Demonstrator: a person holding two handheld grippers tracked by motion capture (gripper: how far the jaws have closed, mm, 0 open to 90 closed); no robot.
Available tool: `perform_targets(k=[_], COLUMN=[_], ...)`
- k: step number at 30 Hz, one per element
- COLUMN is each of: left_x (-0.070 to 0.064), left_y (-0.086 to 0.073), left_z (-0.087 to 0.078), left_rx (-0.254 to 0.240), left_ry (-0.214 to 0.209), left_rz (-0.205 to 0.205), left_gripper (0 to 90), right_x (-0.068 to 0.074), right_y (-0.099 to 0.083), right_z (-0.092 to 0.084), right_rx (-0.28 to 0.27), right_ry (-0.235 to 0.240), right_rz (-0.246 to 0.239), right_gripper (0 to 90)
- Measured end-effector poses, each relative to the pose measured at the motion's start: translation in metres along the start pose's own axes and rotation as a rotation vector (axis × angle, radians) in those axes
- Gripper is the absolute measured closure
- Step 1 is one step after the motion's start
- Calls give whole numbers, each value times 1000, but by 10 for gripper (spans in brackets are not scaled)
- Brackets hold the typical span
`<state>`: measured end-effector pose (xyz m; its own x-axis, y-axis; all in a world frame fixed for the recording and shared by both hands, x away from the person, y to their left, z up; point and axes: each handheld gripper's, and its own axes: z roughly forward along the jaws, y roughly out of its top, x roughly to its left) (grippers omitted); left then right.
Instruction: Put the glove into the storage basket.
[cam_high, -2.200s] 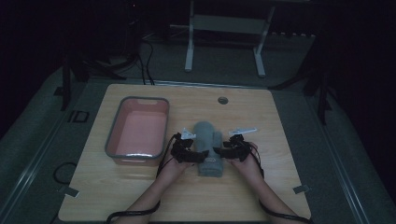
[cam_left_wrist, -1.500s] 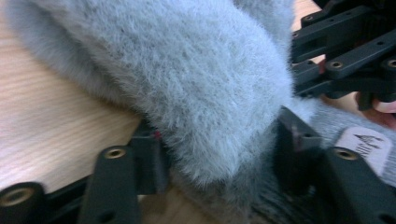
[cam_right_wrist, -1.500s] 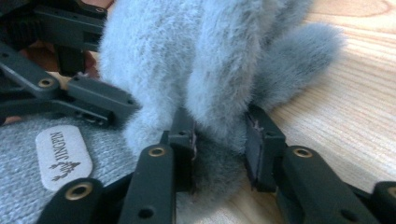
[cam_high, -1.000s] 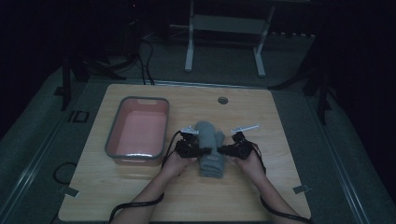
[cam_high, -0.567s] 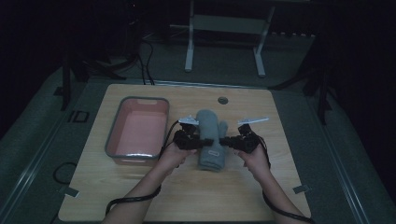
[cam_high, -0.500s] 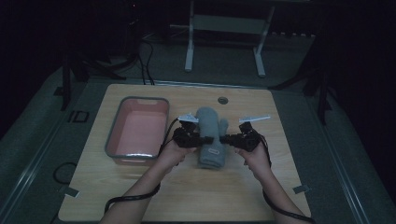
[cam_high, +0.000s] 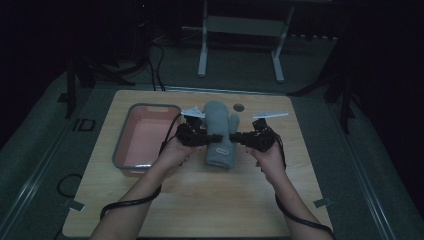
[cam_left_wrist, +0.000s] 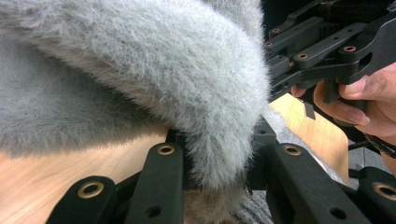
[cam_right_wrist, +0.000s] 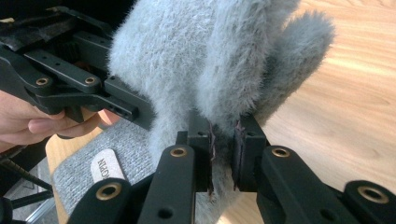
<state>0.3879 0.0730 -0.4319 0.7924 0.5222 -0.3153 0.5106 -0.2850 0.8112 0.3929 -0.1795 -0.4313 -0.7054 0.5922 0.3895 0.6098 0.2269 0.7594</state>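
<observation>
A fuzzy grey mitten (cam_high: 218, 131) with a knitted cuff and a small white label (cam_right_wrist: 100, 165) hangs above the wooden table (cam_high: 200, 200), held from both sides. My left gripper (cam_high: 201, 140) is shut on the mitten's left edge; in the left gripper view its jaws pinch a fold of the grey fur (cam_left_wrist: 140, 70) at the left gripper's tips (cam_left_wrist: 217, 161). My right gripper (cam_high: 239, 138) is shut on the right edge, and in the right gripper view the pads of my right gripper (cam_right_wrist: 223, 154) squeeze the fur (cam_right_wrist: 196, 56) near the thumb. Each gripper view also shows the other gripper with the hand holding it.
A pink tray with a grey rim (cam_high: 122, 150) lies on the table to the left of the mitten. A small round hole (cam_high: 238, 107) sits near the table's far edge. White stand legs (cam_high: 202, 50) and dark cables lie on the floor beyond.
Both hands have risen with the mitten, which has come up off the table and now hangs between the grippers. The grips have not altered.
</observation>
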Motion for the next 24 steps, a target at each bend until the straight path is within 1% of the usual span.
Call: perform_targets(k=[3,4,8,10,12,14,15,16,17,20,24], left_x=[5,5,15,19,25,29,29,34,36,44,53], left_y=[0,0,2,2,0,-1,-1,-3,-4,-8,-14], left_z=[-13,-13,-35,-44,-54,-63,-63,-73,-78,-94,-118], left_rx=[-6,-6,2,4,-1,-6,-6,-12,-14,-14,-12], left_ry=[8,8,30,40,49,62,62,80,90,111,136], left_rz=[-3,-3,2,10,7,10,10,8,4,-6,-7], left_gripper=[739,739,738,738,738,738,738,738,738,738,738], right_x=[7,7,20,26,33,39,42,45,48,57,69], right_y=[7,7,20,25,30,36,38,41,44,52,61], right_z=[7,7,22,29,37,45,50,54,59,74,94], right_rx=[2,2,-5,-6,-5,-6,-5,-8,-8,1,11], right_ry=[9,9,21,25,24,30,36,40,46,64,92], right_rz=[-6,-6,-21,-25,-35,-41,-39,-38,-40,-36,-43], right_gripper=[804,804,804,805,805,806,806,806,806,808,808])
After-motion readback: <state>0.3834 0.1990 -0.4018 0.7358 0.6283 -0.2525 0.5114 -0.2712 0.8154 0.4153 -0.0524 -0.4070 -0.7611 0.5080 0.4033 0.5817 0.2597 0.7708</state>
